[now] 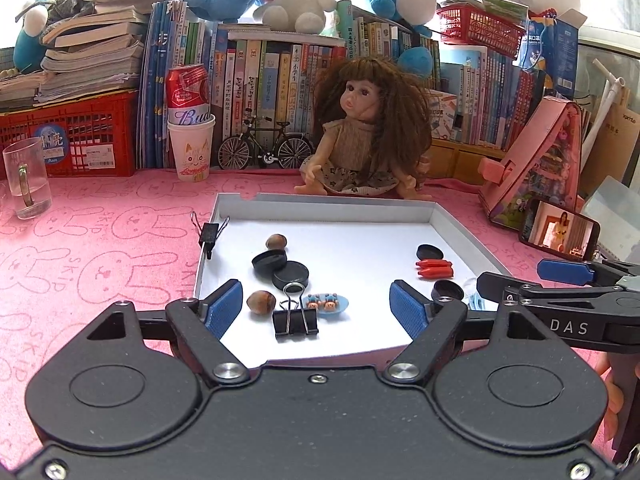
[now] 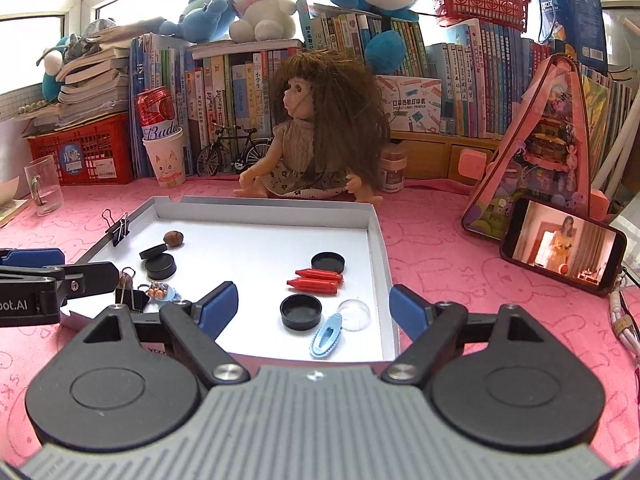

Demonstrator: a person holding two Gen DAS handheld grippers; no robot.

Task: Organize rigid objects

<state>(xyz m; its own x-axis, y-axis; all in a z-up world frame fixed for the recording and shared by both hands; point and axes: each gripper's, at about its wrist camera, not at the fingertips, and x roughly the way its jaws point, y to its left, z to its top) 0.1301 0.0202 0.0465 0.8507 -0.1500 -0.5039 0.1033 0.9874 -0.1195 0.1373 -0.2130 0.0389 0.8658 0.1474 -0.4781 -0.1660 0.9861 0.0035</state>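
Note:
A shallow white tray [image 1: 320, 202] lies on the pink mat. It holds two nuts [image 1: 261, 302], black round caps [image 1: 291, 274], red pieces [image 2: 316, 281], a black binder clip [image 1: 295, 317], a blue monkey charm [image 1: 326, 303], a pale blue clip [image 2: 327, 336] and a clear dome [image 2: 354, 314]. Another binder clip [image 1: 210, 234] is clamped on the tray's left rim. My left gripper [image 1: 316, 306] hovers open over the tray's near left part, framing the nut, clip and charm. My right gripper [image 2: 314, 308] hovers open over the near right part, nothing held.
A doll [image 1: 360, 136] sits just behind the tray. A phone [image 2: 560, 244] leans on a pink toy house [image 2: 536, 148] at the right. A glass mug [image 1: 26, 180], a paper cup with a can [image 1: 191, 148] and a model bicycle [image 1: 266, 146] stand before the books.

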